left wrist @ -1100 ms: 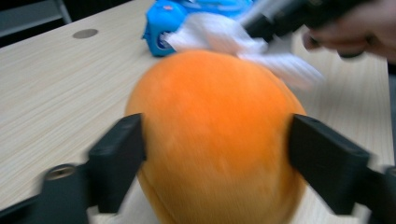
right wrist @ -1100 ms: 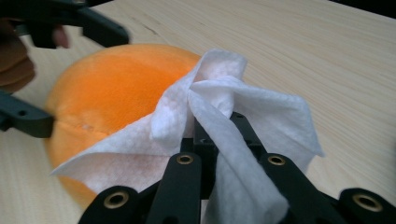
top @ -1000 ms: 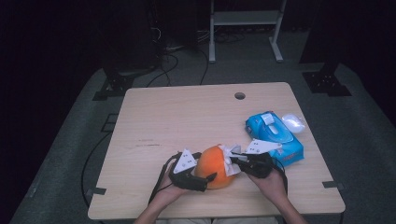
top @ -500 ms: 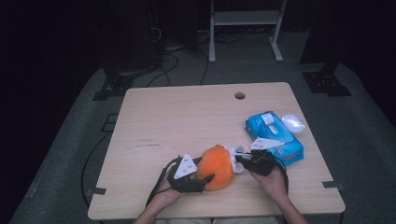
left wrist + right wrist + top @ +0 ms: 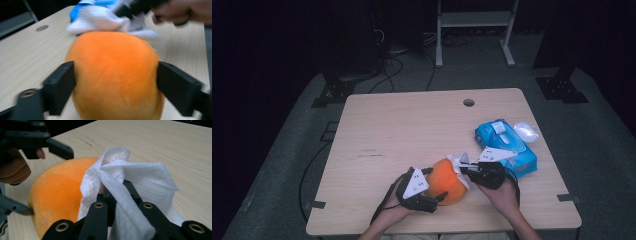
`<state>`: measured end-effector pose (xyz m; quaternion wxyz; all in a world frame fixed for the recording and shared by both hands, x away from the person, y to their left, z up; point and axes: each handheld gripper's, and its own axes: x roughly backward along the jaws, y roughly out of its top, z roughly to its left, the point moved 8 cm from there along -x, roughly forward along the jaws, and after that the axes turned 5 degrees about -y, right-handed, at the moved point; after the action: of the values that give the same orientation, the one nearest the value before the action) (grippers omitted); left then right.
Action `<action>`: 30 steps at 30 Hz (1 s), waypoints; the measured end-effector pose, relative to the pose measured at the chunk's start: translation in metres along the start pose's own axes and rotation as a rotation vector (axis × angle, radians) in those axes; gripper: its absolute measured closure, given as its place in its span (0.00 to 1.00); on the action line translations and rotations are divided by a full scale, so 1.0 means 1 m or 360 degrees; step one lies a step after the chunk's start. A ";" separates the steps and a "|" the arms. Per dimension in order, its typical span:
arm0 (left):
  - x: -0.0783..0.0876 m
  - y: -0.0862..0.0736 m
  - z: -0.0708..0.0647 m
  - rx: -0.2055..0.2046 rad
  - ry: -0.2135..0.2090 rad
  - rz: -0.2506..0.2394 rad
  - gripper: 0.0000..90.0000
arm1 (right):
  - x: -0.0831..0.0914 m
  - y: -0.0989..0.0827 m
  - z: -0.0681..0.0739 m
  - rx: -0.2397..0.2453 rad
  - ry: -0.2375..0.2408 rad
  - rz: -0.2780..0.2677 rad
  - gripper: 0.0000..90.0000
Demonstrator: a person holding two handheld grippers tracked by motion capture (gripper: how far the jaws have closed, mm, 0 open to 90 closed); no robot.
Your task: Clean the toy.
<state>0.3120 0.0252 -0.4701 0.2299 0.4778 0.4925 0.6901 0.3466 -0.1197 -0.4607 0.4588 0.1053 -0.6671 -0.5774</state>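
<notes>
Orange ball sits low in the centre of the high view on the table, clamped between the left gripper jaws, which have just been opening. Right gripper pinches a white tissue against the ball's top.

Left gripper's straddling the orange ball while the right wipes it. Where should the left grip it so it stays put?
Across the ball's widest middle, coming in level from the person's side, as the left gripper sits now. It is round, so higher pads would likely slip off. That leaves the top free for the wipe in the right gripper.
</notes>
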 end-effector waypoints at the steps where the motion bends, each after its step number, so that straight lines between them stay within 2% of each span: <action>1: -0.002 -0.003 0.003 0.0074 -0.0018 0.0012 0.08 | 0.000 0.000 0.000 -0.0001 0.0004 0.0002 0.92; 3: -0.005 -0.009 0.006 0.0199 -0.0076 0.0064 0.08 | 0.000 0.001 0.001 0.0012 0.0002 0.0000 0.92; 4: -0.007 -0.013 0.005 0.0274 -0.0147 0.0086 0.10 | 0.000 0.002 0.003 0.0012 0.0011 -0.0004 0.92; 5: -0.007 -0.013 0.005 0.0276 -0.0152 0.0078 0.18 | 0.000 0.003 0.006 0.0021 0.0010 -0.0013 0.92; 8: -0.001 -0.005 0.002 0.0080 -0.0076 0.0072 0.34 | 0.002 0.008 0.016 0.0064 0.0023 -0.0046 0.92; 11: 0.003 0.003 -0.001 -0.0215 0.0089 0.0075 0.39 | 0.006 0.017 0.029 0.0116 0.0054 -0.0102 0.92; 12: 0.004 0.006 -0.001 -0.0282 0.0115 0.0089 0.40 | 0.008 0.021 0.035 0.0130 0.0082 -0.0124 0.92; 13: 0.004 0.006 -0.003 -0.0317 0.0117 0.0103 0.40 | 0.009 0.023 0.040 0.0162 0.0090 -0.0130 0.92; 15: 0.003 0.003 -0.003 -0.0339 0.0106 0.0106 0.40 | 0.007 0.025 0.046 0.0244 0.0059 -0.0136 0.92; 17: 0.002 0.002 -0.003 -0.0318 0.0077 0.0083 0.38 | 0.005 0.024 0.043 0.0228 0.0051 -0.0132 0.92; 18: 0.002 0.004 -0.003 -0.0287 0.0065 0.0056 0.35 | 0.004 0.022 0.038 0.0206 0.0033 -0.0117 0.92; 20: 0.001 0.006 -0.001 -0.0203 0.0044 -0.0016 0.24 | 0.003 0.017 0.025 0.0158 -0.0007 -0.0105 0.92; 21: 0.002 0.007 0.001 -0.0161 0.0046 -0.0023 0.21 | 0.003 0.016 0.021 0.0138 -0.0016 -0.0107 0.92; 22: 0.001 0.006 0.005 -0.0107 0.0068 -0.0024 0.17 | 0.004 0.015 0.017 0.0114 -0.0031 -0.0107 0.92; 23: 0.001 0.005 0.009 -0.0011 0.0086 -0.0024 0.12 | 0.005 0.014 0.013 0.0086 -0.0043 -0.0108 0.92; 25: 0.001 0.001 0.013 0.0098 0.0044 -0.0014 0.10 | 0.006 0.014 0.012 0.0076 -0.0050 -0.0110 0.92; 26: 0.000 0.000 0.014 0.0146 0.0000 -0.0009 0.13 | 0.005 0.014 0.013 0.0092 -0.0060 -0.0112 0.92; 27: -0.001 -0.002 0.013 0.0169 -0.0019 -0.0014 0.20 | 0.005 0.015 0.015 0.0106 -0.0065 -0.0113 0.92; 30: 0.000 0.000 0.008 0.0054 0.0028 0.0012 0.31 | 0.004 0.018 0.028 0.0189 -0.0076 -0.0116 0.92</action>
<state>0.3192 0.0291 -0.4692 0.2147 0.4775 0.5043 0.6867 0.3307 -0.0979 -0.4407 0.4143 0.1427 -0.7066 -0.5555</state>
